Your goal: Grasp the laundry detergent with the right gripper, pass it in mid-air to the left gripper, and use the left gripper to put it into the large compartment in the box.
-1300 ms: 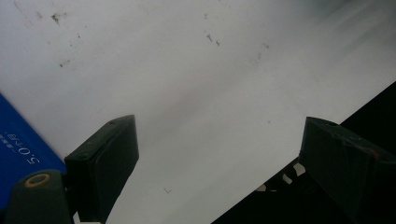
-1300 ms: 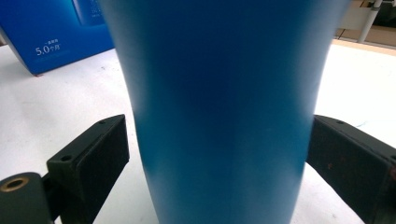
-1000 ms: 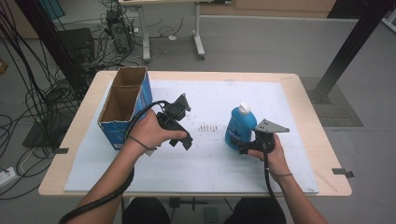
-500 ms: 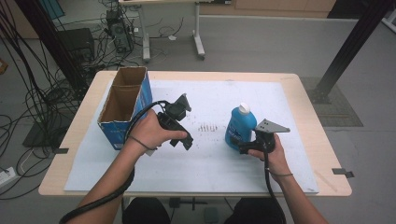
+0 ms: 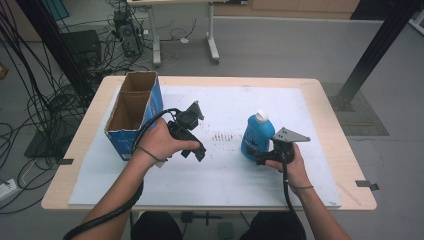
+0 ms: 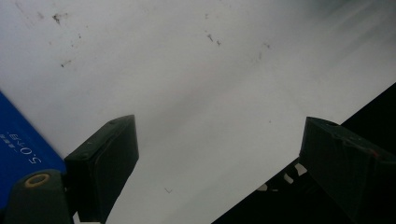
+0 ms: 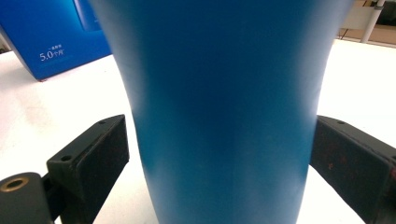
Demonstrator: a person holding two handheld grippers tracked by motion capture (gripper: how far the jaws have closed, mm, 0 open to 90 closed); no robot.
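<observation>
A blue bottle with a white cap stands upright on the white mat, right of centre. My right gripper reaches in level from the right, its jaws on either side of the bottle's lower body. In the right gripper view the bottle stands between the pads; the right pad meets its side and a sliver of mat shows at the left pad. My left gripper is held above the mat just right of the blue cardboard box. Its jaws stand wide open over bare mat.
The open-topped blue box stands at the table's left, with printing on its side. Faint scuff marks lie on the mat between the two hands. Beyond the table are another table's legs, cables and a black post.
</observation>
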